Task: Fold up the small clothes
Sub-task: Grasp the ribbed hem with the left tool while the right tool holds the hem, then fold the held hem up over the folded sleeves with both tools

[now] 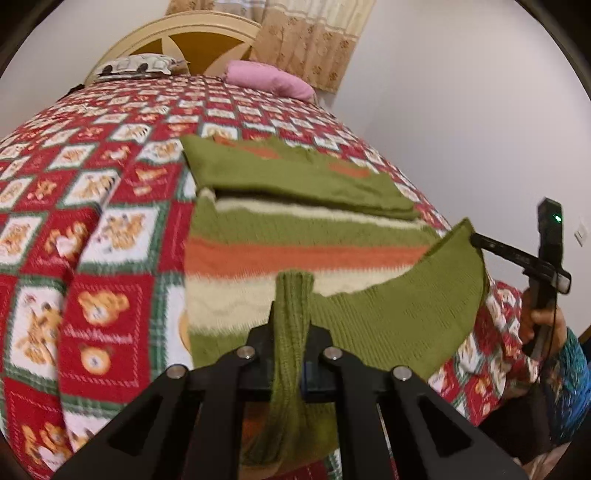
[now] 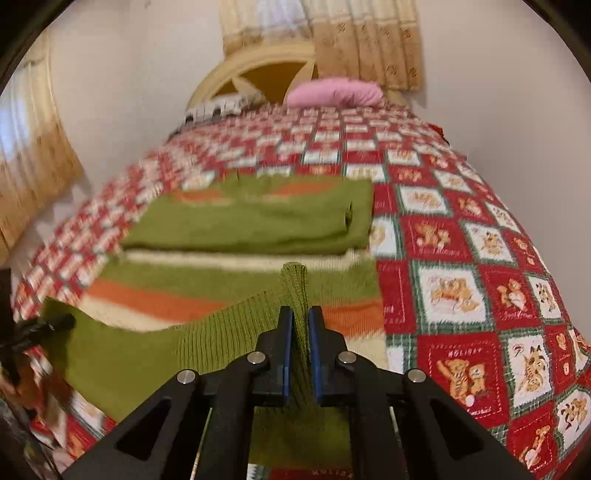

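Now both grippers' fingers pinch the green sweater's hem.

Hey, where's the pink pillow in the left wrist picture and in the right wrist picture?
Left wrist view: pink pillow sits top centre, right of the cream headboard.
Right wrist view: pink pillow sits top centre-right, against the headboard.
Shared landmark: the green folded sweater mid-bed.

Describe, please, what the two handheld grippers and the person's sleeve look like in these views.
Both the left gripper and right gripper are matte black, with silver pivot bolts and blue finger pads. A thin black cable runs by the hand. The sleeve is teal-blue patterned.
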